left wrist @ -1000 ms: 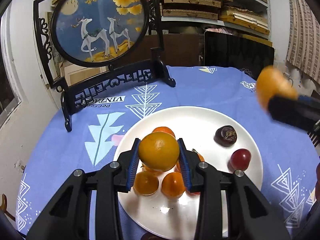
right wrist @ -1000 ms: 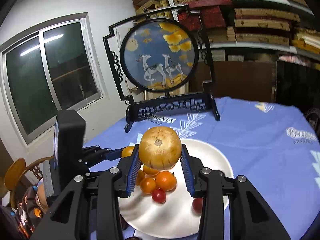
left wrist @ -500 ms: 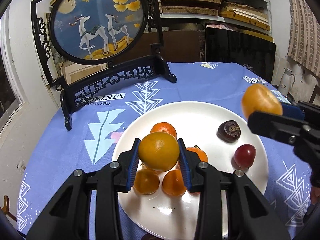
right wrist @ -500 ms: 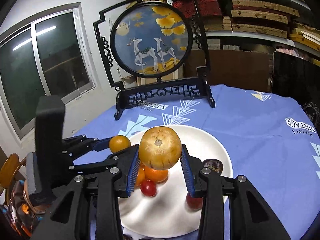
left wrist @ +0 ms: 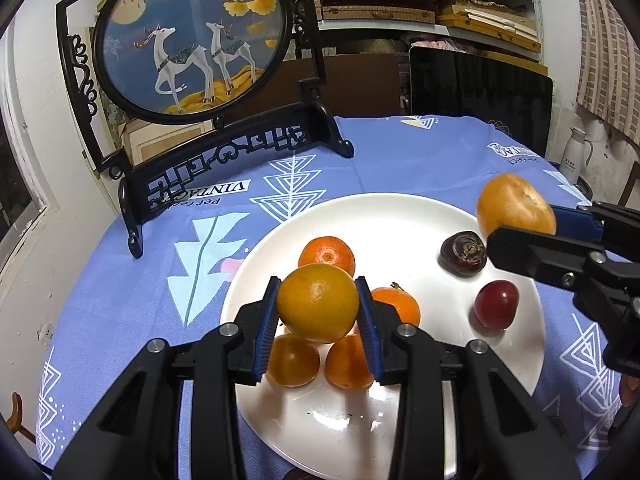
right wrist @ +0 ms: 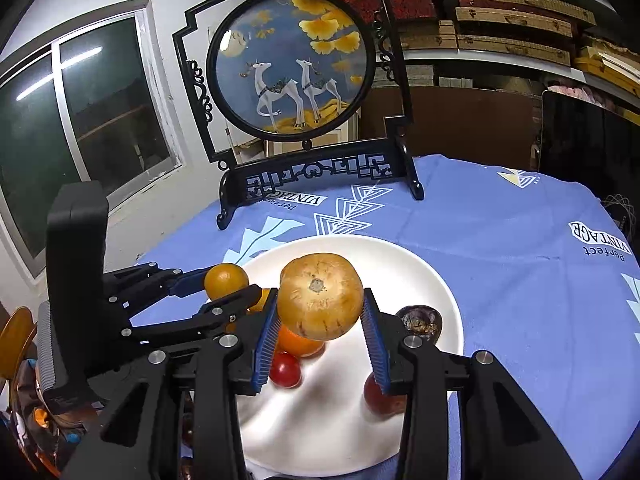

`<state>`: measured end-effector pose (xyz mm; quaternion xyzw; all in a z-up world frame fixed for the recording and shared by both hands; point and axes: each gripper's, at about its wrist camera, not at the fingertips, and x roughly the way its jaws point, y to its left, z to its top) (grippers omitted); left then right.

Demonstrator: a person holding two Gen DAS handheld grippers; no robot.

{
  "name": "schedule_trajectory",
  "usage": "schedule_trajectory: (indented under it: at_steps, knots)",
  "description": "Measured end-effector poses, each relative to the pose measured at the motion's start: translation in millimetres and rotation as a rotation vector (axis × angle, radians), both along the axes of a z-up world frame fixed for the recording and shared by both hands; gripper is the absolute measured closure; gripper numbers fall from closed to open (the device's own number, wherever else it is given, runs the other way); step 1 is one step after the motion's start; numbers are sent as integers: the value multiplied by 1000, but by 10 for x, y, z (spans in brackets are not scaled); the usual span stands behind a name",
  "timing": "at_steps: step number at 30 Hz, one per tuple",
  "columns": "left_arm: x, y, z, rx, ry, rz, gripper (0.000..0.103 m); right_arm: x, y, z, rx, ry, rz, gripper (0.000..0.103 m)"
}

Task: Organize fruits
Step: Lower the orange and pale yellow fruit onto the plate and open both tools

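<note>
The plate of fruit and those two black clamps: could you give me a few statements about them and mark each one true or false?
1. Each gripper holds a fruit. True: the left gripper is shut on a yellow-orange fruit, the right gripper on a tan fruit.
2. The white plate is bare. False: oranges, a red fruit and a dark brown fruit lie on it.
3. The tablecloth is blue with white patterns. True.
4. The framed round picture shows two horses. False: two white deer.
5. The dark brown fruit sits among the oranges. False: it lies apart, nearer the red fruit.
</note>
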<state>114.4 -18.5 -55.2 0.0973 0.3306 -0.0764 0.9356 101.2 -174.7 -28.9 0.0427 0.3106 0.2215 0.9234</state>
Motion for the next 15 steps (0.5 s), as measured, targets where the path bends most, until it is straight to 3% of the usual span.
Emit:
schedule_trajectory:
  at_steps: [10, 15]
  knots:
    - [29, -4, -46, 8, 7, 6, 66, 22, -21, -34, -5, -3, -36, 61]
    - [38, 25, -46, 4, -5, 18, 51, 72, -110, -64, 6, 14, -71, 59]
